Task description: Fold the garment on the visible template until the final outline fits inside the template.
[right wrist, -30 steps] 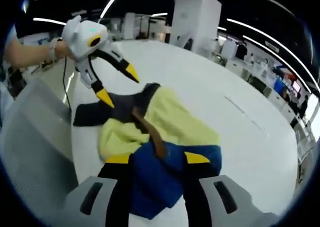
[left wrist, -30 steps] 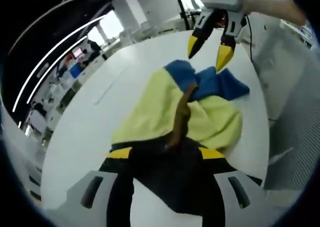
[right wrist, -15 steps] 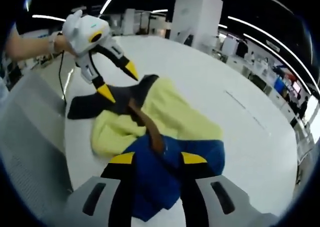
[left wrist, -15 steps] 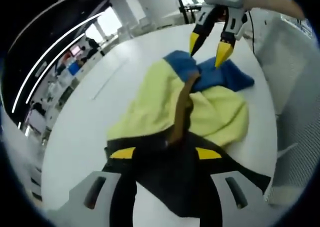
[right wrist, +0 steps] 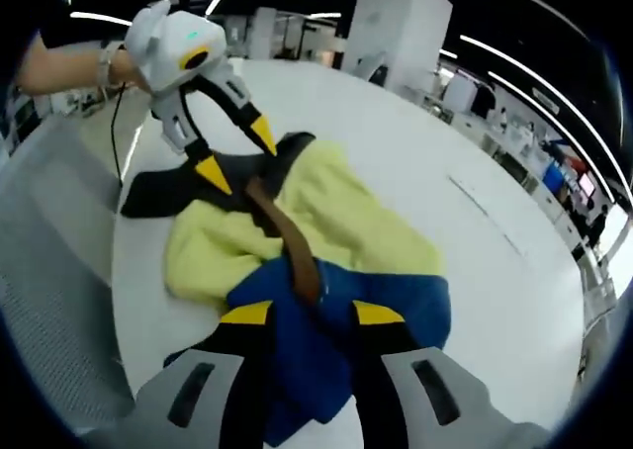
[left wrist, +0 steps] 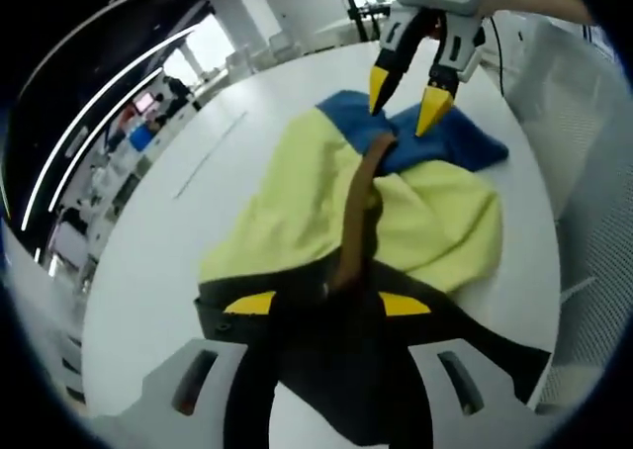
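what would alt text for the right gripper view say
A rumpled yellow, blue and black garment with a brown strip lies on a round white table. The right gripper hangs open over its blue end, and the left gripper, held by a person's hand, hangs open over its black end.

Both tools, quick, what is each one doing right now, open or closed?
Left tool: open, tips over the garment's dark end.
Right tool: open, tips over the blue end.

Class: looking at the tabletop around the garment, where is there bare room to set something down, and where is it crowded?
Bare white table lies beyond the garment's yellow edge, out to the far rim. It is crowded over the garment, where the left gripper and right gripper hover with open jaws.
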